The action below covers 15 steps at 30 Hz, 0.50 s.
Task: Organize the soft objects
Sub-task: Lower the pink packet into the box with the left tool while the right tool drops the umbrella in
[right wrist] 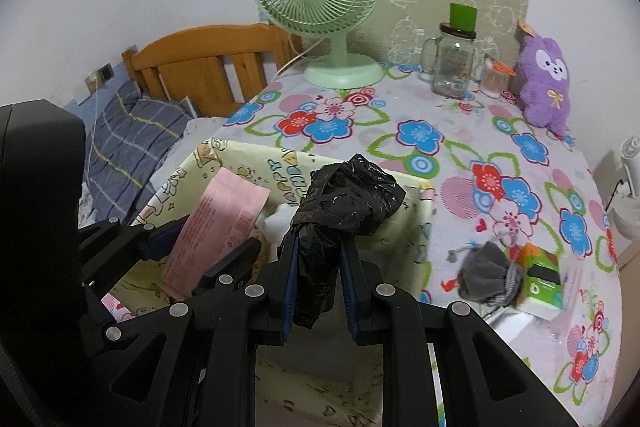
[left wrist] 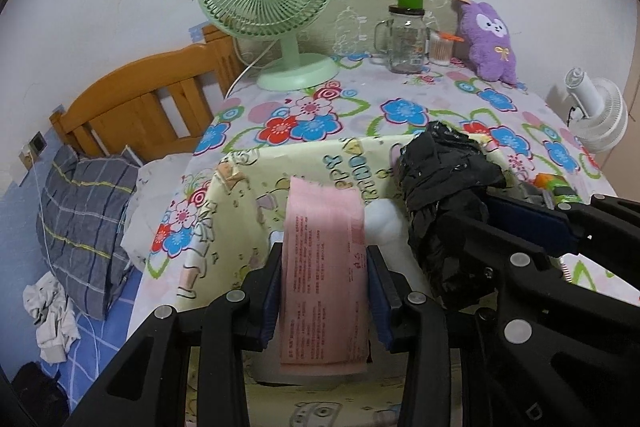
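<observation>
Reading "HAPPY" on cream storage box (right wrist: 404, 227); pink pack (left wrist: 324, 259) print illegible, clamped by left gripper (left wrist: 325, 291) above box; right gripper (right wrist: 318, 287) pinching black bag (right wrist: 344, 203).

Beside the glossy, crinkled black plastic bag (right wrist: 344, 203) sits a smooth pink plastic packet (left wrist: 324, 259), while beyond it stand a fuzzy purple plush toy (right wrist: 546, 83), a clear glass jar (right wrist: 454, 67) and a varnished wooden headboard (right wrist: 208, 67).
</observation>
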Each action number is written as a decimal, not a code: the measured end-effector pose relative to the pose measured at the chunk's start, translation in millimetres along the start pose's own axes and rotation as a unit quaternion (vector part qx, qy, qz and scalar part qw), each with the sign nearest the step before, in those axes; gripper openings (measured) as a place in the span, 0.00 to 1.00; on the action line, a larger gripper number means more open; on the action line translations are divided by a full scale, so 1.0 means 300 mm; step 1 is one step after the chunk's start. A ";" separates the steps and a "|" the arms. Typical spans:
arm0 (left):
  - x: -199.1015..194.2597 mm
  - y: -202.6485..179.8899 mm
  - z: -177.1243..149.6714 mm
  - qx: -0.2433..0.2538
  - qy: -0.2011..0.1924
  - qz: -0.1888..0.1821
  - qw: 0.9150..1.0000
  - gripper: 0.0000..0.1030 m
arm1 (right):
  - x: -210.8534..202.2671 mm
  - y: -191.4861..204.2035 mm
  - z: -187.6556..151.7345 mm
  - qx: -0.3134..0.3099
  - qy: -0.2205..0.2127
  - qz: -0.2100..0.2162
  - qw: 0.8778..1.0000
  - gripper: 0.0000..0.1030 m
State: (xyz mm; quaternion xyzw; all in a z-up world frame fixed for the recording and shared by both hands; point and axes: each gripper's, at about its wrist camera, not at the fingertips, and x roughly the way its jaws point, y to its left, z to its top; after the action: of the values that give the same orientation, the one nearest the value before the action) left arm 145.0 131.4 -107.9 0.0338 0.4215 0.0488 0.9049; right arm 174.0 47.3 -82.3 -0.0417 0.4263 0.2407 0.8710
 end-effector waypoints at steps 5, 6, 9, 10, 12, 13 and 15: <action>0.012 0.026 -0.005 -0.008 0.008 0.006 1.000 0.41 | 0.021 0.017 0.001 0.001 0.008 0.013 1.000 0.23; 0.010 0.030 -0.005 -0.011 0.008 0.006 1.000 0.48 | 0.021 0.018 0.002 0.004 0.008 0.018 1.000 0.23; 0.004 0.033 -0.003 -0.016 0.005 0.007 1.000 0.70 | 0.022 0.013 0.007 0.009 0.005 0.022 1.000 0.37; 0.000 0.034 -0.003 -0.017 0.003 0.006 1.000 0.71 | 0.021 0.009 0.008 0.012 0.004 0.019 1.000 0.43; -0.003 0.034 -0.001 -0.020 0.003 -0.001 1.000 0.74 | 0.014 -0.007 0.009 0.022 -0.001 0.010 1.000 0.62; -0.007 0.032 0.001 -0.021 0.002 -0.003 1.000 0.77 | 0.011 -0.013 0.008 0.028 -0.002 0.009 1.000 0.64; -0.013 0.027 0.004 -0.019 -0.002 -0.004 1.000 0.77 | 0.007 -0.025 0.006 0.039 -0.002 0.015 0.999 0.65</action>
State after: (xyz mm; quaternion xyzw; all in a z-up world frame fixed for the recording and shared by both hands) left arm 142.9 139.1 -103.3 0.0145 0.4191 0.0531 0.9063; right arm 179.8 41.9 -83.7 -0.0011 0.4340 0.2368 0.8692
